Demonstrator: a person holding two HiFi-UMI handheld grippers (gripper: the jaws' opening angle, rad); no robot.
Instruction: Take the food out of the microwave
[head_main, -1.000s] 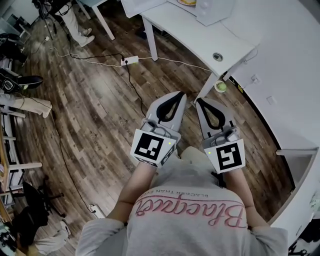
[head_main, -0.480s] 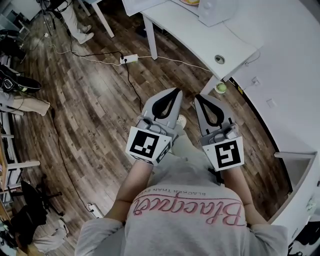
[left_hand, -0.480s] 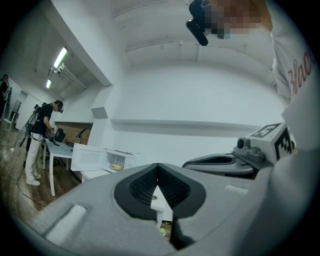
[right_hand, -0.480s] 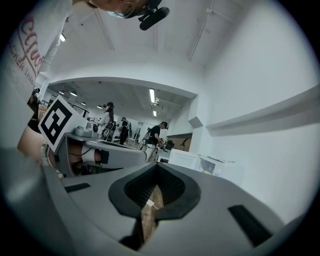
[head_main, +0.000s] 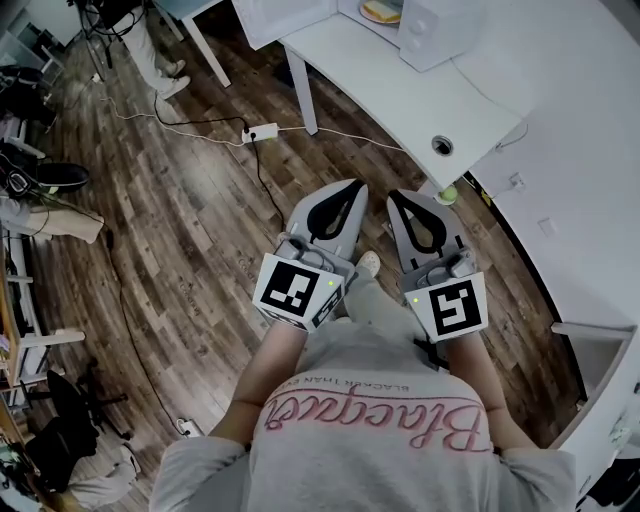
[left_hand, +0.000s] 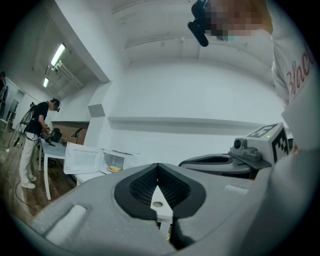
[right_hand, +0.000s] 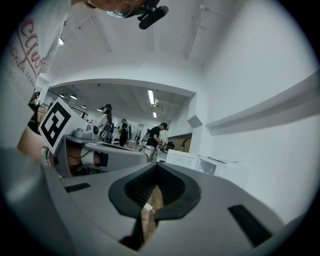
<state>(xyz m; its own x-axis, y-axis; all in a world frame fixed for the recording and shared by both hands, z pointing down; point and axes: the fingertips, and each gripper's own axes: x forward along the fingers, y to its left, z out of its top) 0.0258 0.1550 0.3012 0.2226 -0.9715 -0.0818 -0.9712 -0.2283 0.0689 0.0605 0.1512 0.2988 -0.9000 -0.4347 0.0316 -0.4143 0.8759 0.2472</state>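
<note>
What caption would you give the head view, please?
Shut, empty left gripper and right gripper held level above the floor, short of the open microwave with food inside.

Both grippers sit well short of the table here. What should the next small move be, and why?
Probably step closer to the white table. The microwave stands on it with its door open and the food inside, beyond reach. The left gripper and right gripper are shut and empty, out over the floor.
</note>
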